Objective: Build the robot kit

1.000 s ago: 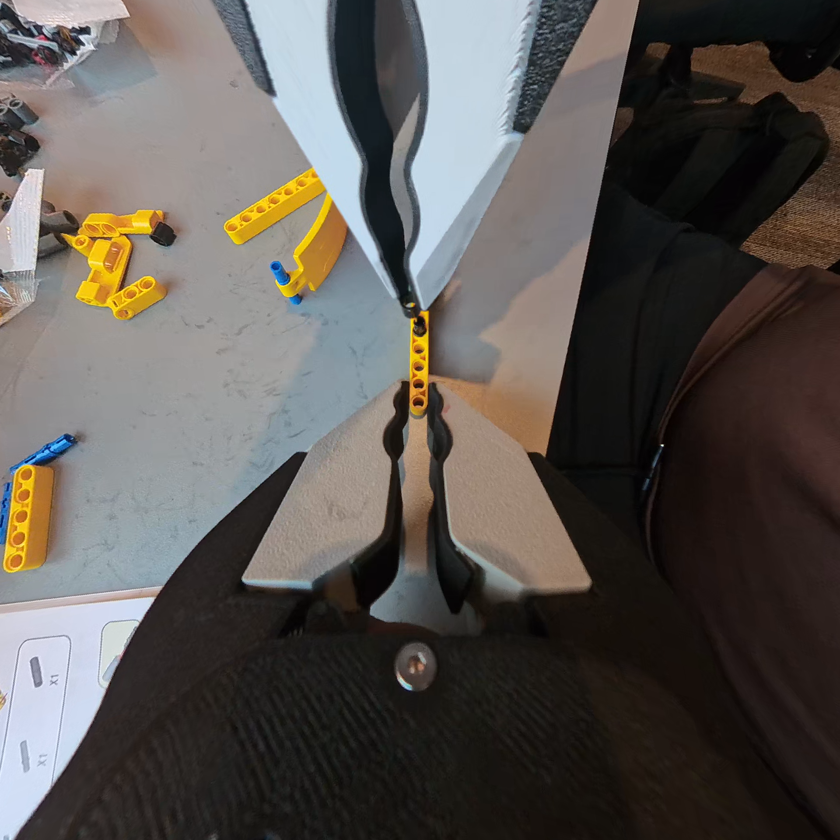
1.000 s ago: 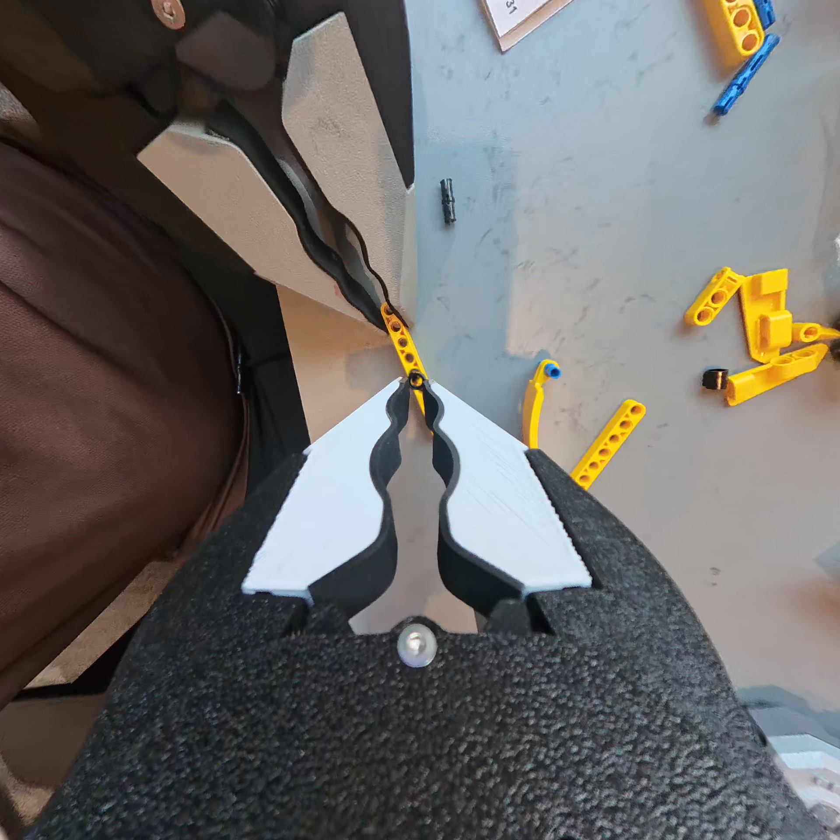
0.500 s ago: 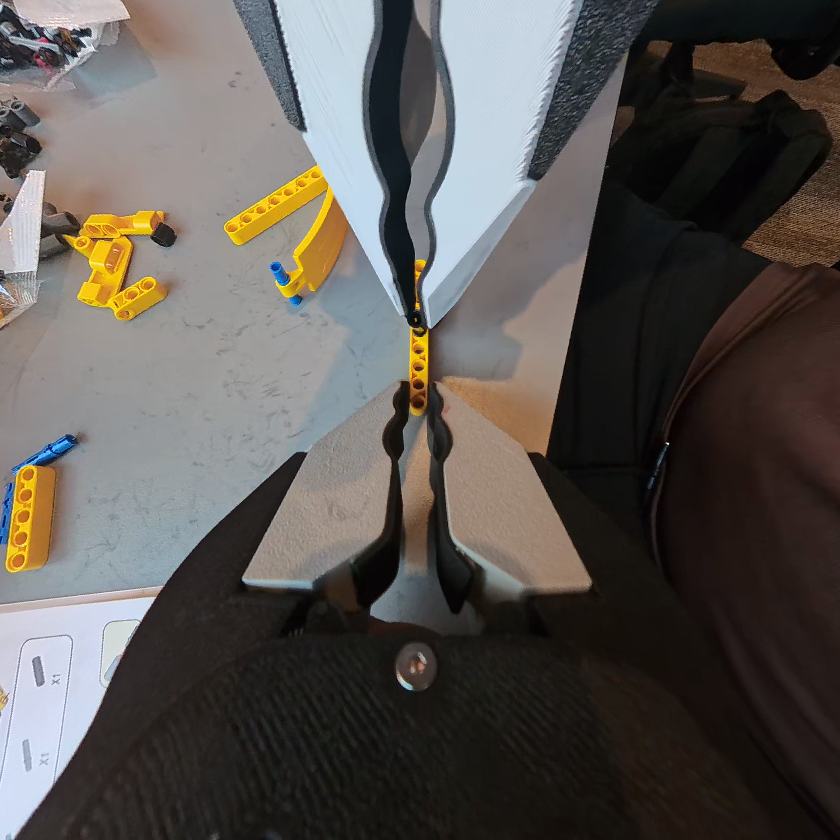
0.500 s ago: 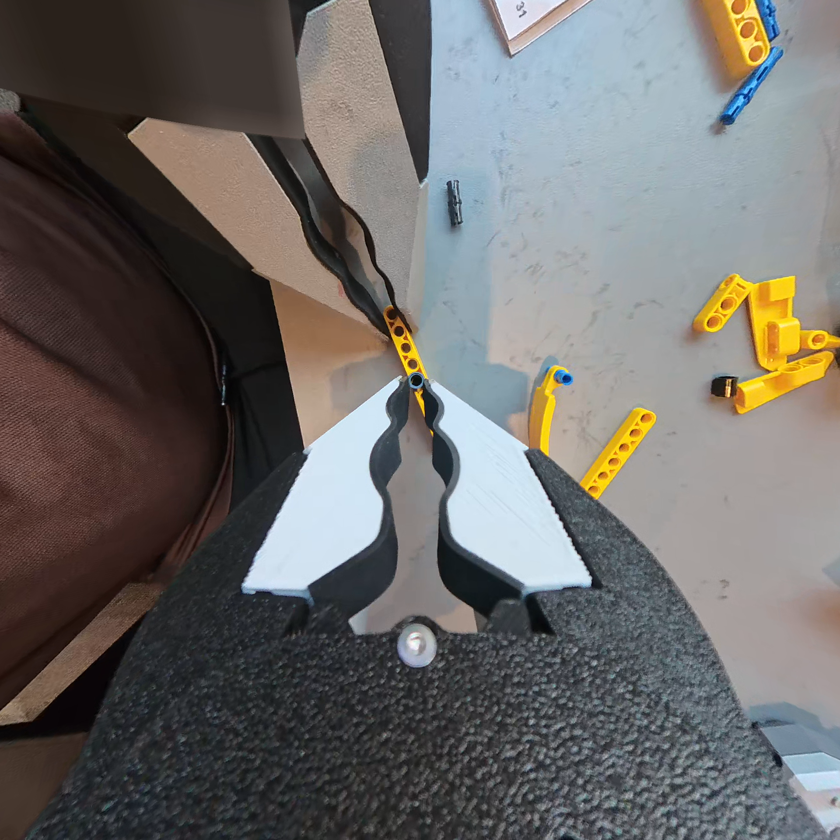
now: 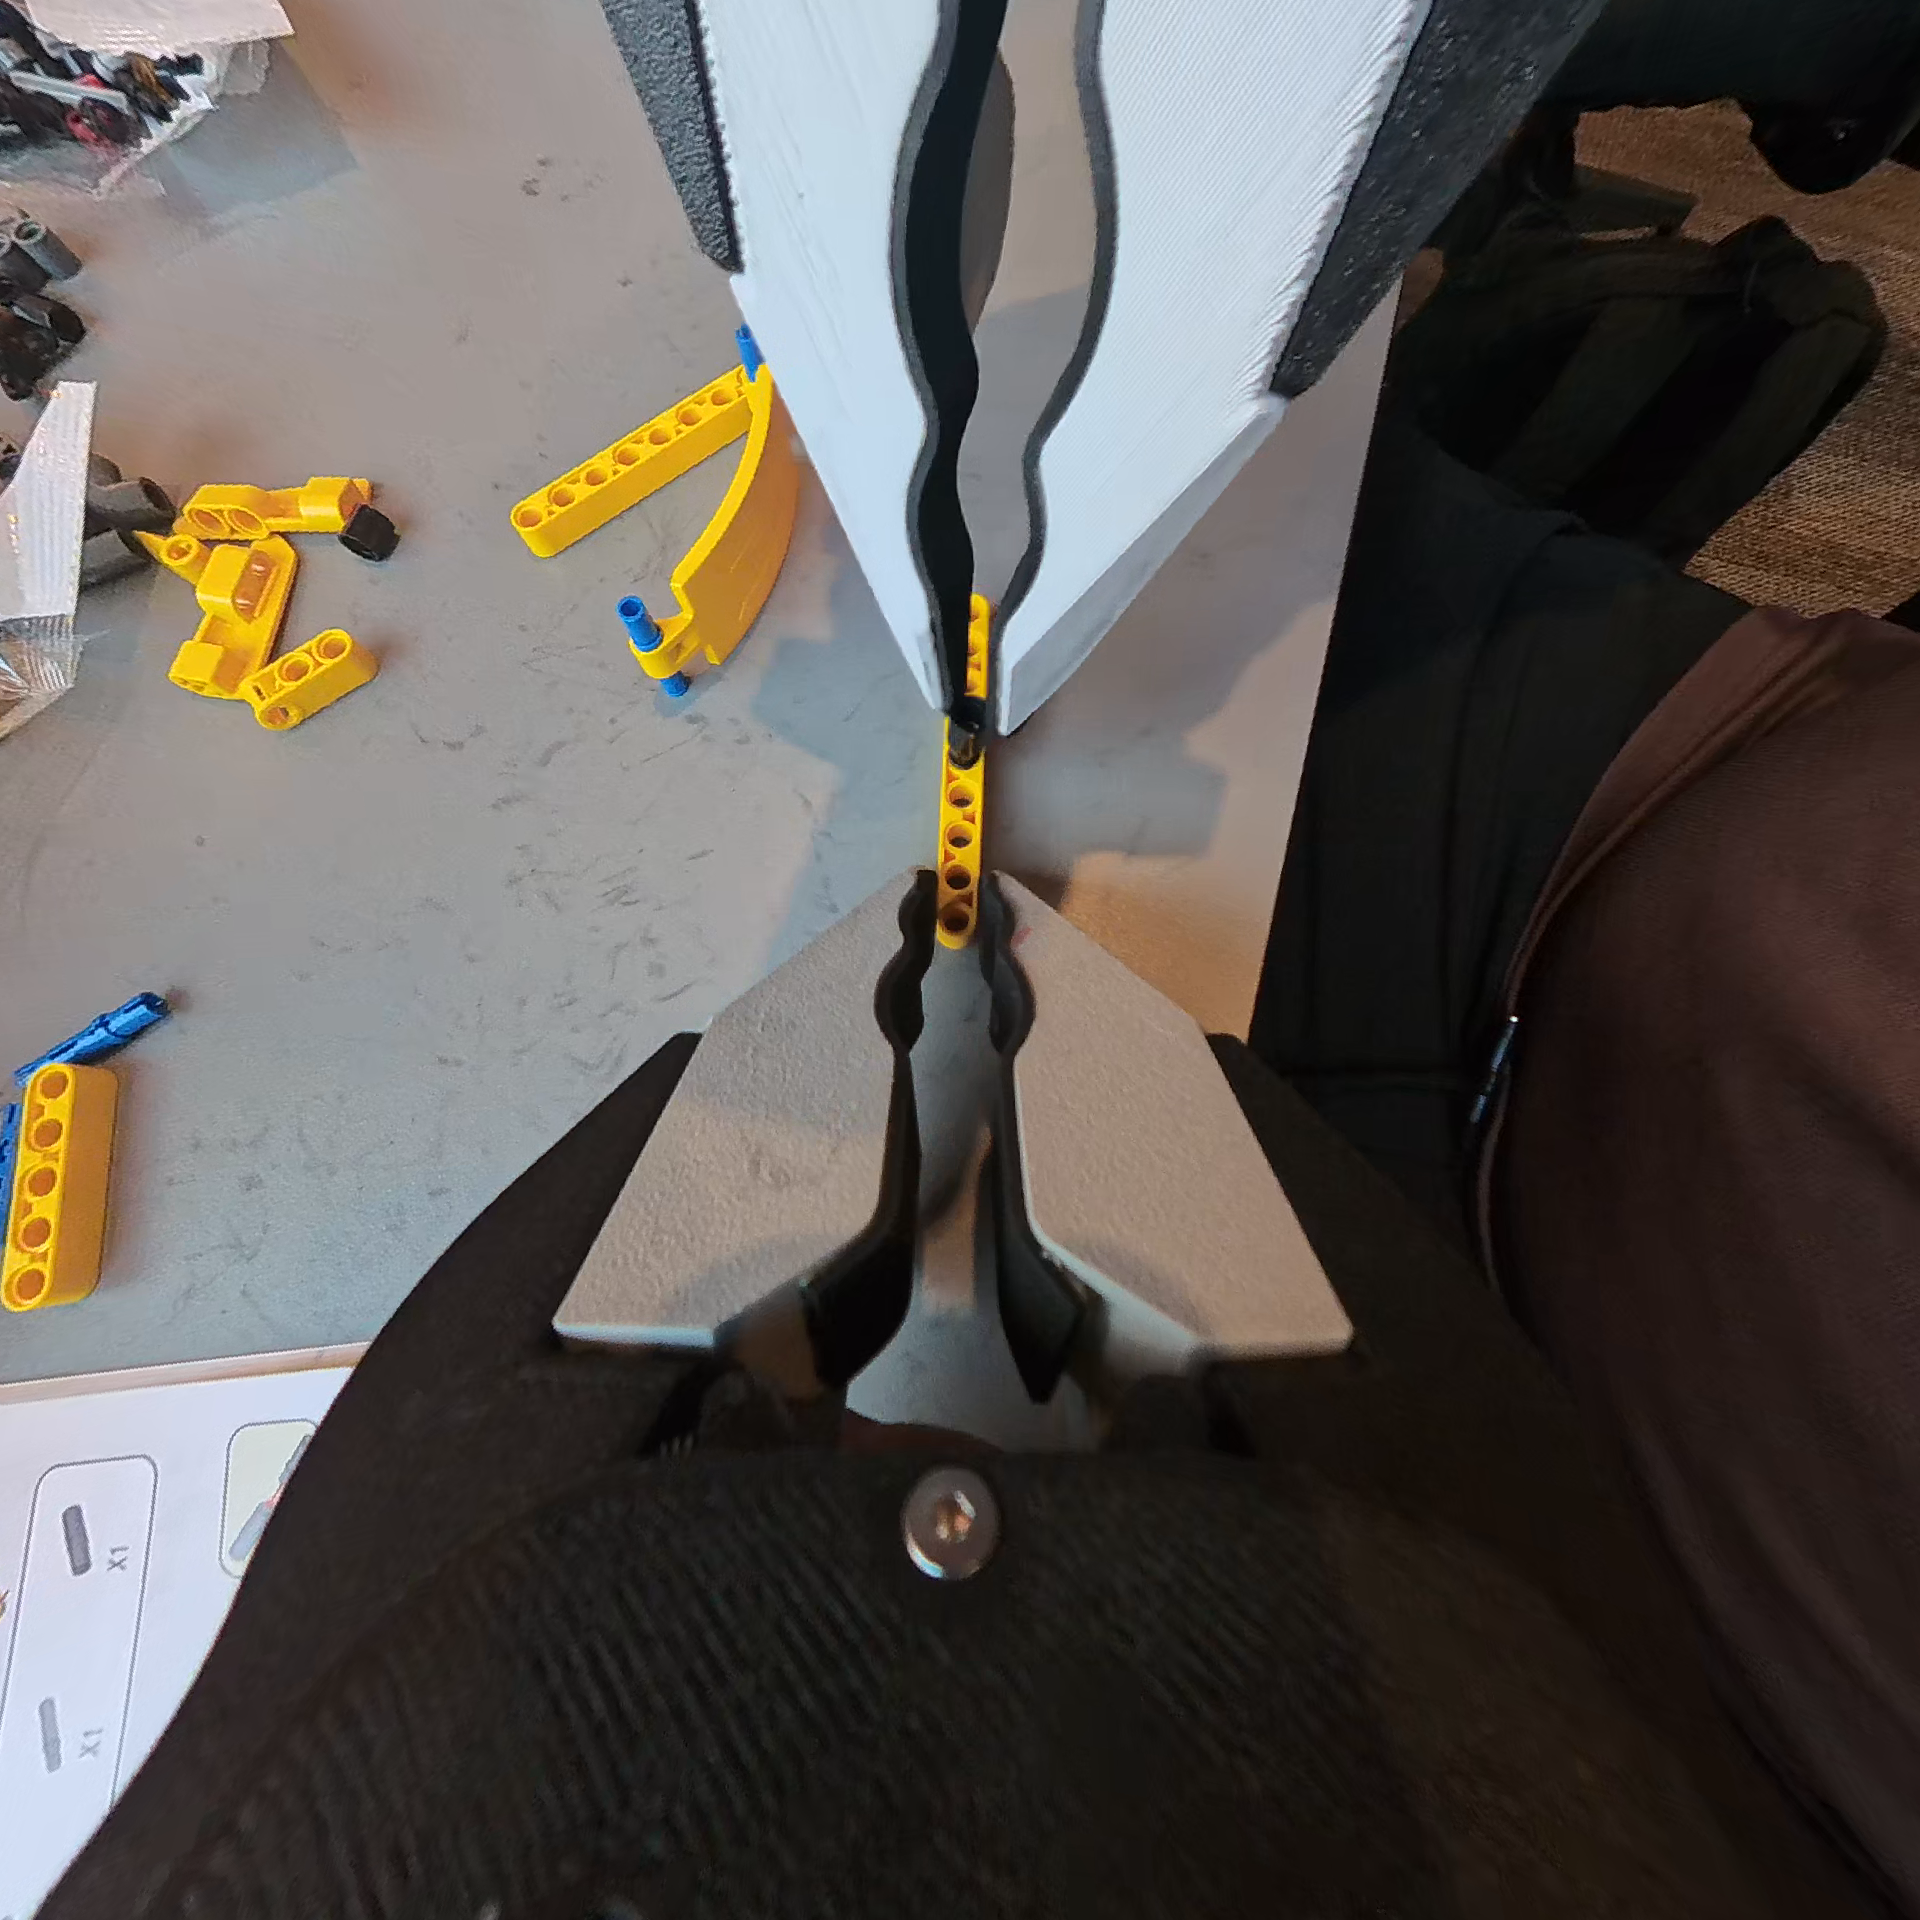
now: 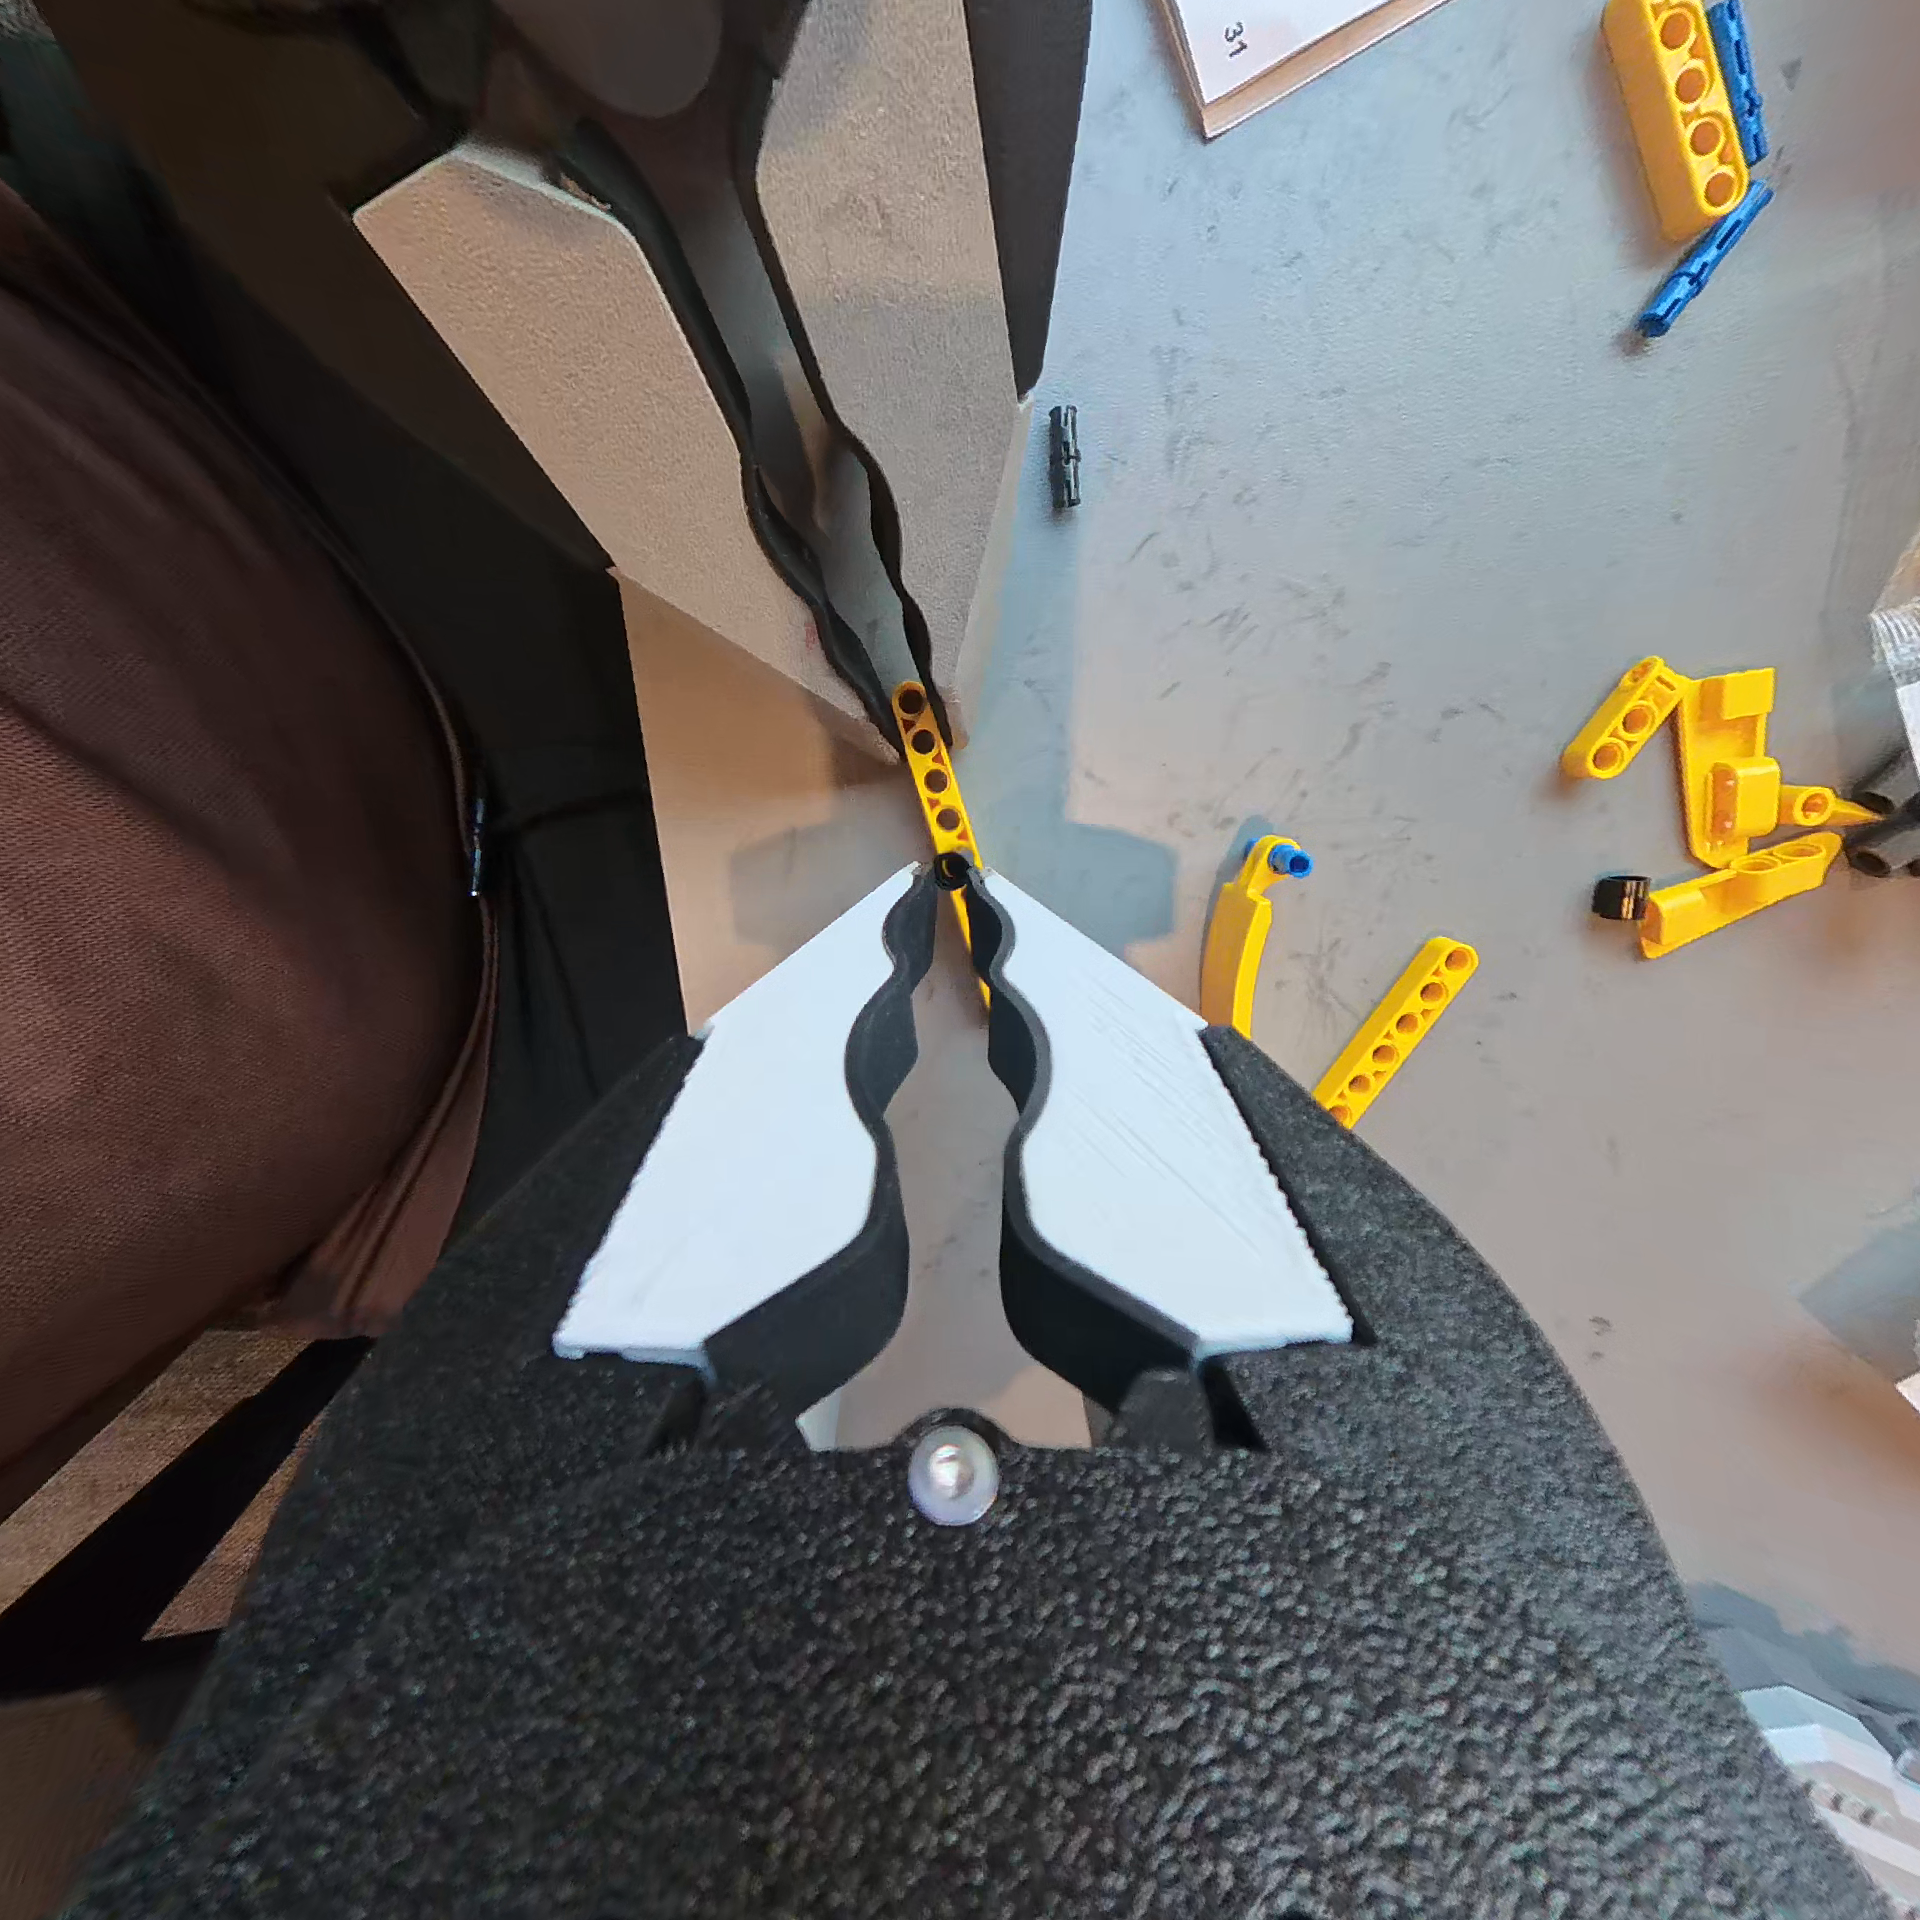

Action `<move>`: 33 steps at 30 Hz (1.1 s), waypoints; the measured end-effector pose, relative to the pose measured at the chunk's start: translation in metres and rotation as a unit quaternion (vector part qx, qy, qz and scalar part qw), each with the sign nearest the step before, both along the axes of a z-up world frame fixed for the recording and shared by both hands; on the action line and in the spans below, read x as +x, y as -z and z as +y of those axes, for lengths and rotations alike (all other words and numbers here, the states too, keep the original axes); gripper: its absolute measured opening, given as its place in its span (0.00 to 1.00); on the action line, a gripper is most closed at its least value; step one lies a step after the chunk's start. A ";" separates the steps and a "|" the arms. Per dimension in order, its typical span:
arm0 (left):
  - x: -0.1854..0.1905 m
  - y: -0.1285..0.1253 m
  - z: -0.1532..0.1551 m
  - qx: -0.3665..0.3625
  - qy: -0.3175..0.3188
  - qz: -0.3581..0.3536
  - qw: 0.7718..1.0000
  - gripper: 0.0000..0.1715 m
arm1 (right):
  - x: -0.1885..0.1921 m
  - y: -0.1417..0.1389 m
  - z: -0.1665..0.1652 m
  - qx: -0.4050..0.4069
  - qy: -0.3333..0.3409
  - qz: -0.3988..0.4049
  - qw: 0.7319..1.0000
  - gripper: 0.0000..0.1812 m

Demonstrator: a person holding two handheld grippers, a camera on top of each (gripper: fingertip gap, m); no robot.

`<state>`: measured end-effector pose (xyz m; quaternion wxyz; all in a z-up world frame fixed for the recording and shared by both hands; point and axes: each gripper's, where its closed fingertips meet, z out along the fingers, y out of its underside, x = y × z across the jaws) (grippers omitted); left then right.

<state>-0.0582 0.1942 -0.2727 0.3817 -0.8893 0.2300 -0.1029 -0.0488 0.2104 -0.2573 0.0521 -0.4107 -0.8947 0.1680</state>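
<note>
Closer now, your right claw (image 6: 951,871) pinches a black pin (image 6: 948,869) at the beam (image 5: 958,831) your left claw (image 5: 954,914) grips; misaligned pushing could twist it loose.

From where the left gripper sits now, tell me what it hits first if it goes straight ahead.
The left gripper is shut on the thin yellow beam. Straight ahead along that beam are the right gripper's white jaws, closed on a small black pin at the beam. They would likely meet first.

A grey table (image 5: 436,935) carries loose yellow beams (image 5: 634,462), blue pins (image 5: 99,1029) and a printed sheet (image 5: 94,1558).
</note>
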 end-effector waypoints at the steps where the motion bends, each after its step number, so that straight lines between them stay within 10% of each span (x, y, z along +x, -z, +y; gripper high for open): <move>1: 0.000 0.000 0.000 0.000 0.000 0.000 1.000 0.03 | 0.000 0.000 0.000 0.000 -0.001 0.002 1.000 0.03; 22: 0.000 0.000 0.000 0.001 0.000 0.002 1.000 0.03 | -0.001 0.008 0.000 -0.033 0.023 -0.091 0.995 0.03; 33: -0.001 0.000 0.001 0.003 -0.003 0.004 1.000 0.03 | -0.011 -0.039 0.006 -0.166 0.143 0.132 0.967 0.08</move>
